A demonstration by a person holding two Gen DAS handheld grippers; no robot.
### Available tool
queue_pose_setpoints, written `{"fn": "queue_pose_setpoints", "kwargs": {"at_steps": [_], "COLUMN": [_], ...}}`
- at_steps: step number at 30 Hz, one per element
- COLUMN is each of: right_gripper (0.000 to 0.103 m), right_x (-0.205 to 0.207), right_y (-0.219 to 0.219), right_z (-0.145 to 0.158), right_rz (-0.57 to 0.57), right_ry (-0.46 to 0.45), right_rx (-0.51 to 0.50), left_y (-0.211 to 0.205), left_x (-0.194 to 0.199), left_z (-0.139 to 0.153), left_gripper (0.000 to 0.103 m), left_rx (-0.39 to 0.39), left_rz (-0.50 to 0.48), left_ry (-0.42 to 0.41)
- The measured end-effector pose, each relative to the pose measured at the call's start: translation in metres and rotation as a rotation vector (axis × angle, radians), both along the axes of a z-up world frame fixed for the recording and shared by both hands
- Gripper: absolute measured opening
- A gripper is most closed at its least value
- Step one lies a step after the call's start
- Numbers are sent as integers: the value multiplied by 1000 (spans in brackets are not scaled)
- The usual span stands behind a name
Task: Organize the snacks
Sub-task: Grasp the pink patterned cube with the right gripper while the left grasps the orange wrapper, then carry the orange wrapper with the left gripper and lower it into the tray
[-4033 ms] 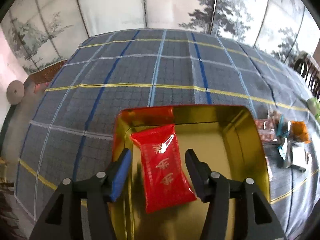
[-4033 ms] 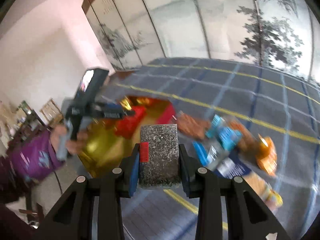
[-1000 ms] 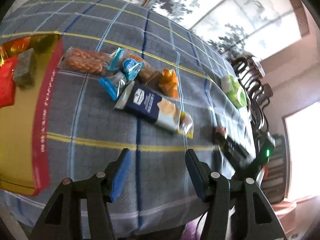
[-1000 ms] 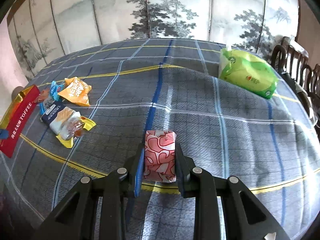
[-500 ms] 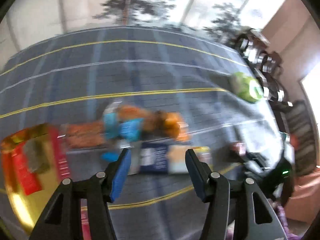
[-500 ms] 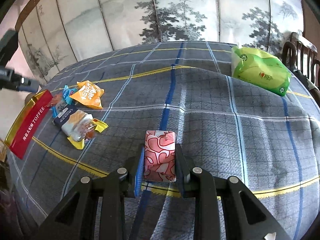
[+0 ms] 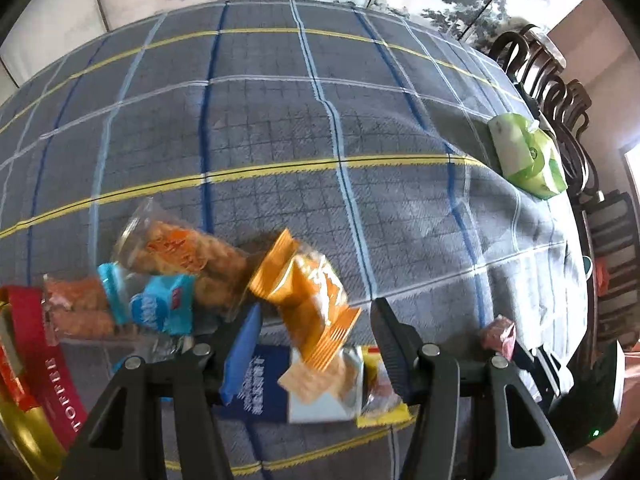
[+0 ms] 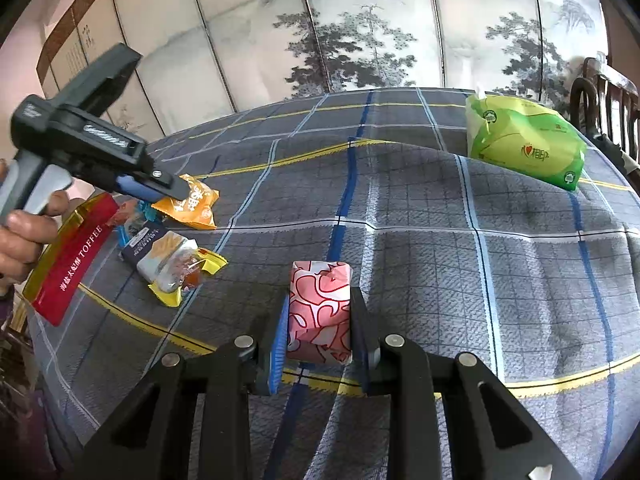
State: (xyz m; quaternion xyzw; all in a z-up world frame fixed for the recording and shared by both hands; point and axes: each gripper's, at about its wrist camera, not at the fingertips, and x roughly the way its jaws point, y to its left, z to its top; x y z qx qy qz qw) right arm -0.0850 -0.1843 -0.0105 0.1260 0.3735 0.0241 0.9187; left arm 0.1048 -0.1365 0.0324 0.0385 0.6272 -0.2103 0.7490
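My left gripper (image 7: 316, 332) is open and hovers over a pile of snacks, its jaws either side of an orange packet (image 7: 308, 300). Around it lie a clear pack of orange biscuits (image 7: 180, 256), a blue wrapped sweet (image 7: 160, 304) and a dark blue and white cracker pack (image 7: 292, 392). The gold and red toffee tin (image 7: 52, 376) is at the far left. My right gripper (image 8: 320, 320) is shut on a pink and white patterned packet (image 8: 320, 312) above the plaid tablecloth. The right wrist view shows the left gripper (image 8: 160, 188) over the orange packet (image 8: 192, 204), beside the tin (image 8: 76, 256).
A green tissue pack (image 8: 524, 144) lies at the table's far right, also in the left wrist view (image 7: 528, 156). Dark wooden chairs (image 7: 560, 92) stand past that edge. A painted folding screen (image 8: 360, 28) backs the table.
My left gripper has swung from the tin to the snack pile and come down over the orange packet. My right gripper let go of the grey bar and now holds the pink packet.
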Motion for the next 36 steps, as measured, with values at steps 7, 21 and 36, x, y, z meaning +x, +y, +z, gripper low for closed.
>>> {"fn": "queue_pose_setpoints", "kwargs": {"at_steps": [7,21,36], "right_gripper": [25,25,25], "right_x": [2,6,10], "right_y": [0,1,4], "right_z": [-1,-4,-7], "right_rz": [-7,-30,-47], "right_ry": [12,37,68], "right_rx": [3,-19,-61], "left_y": [-7,68,171], "left_x": [8,-116,-193], "left_z": [-21,54,90], "left_gripper": [23,22,22], "left_rx": [-65,-82,47], "left_rz": [30,101,255], "left_ry": [89,-238,-419]}}
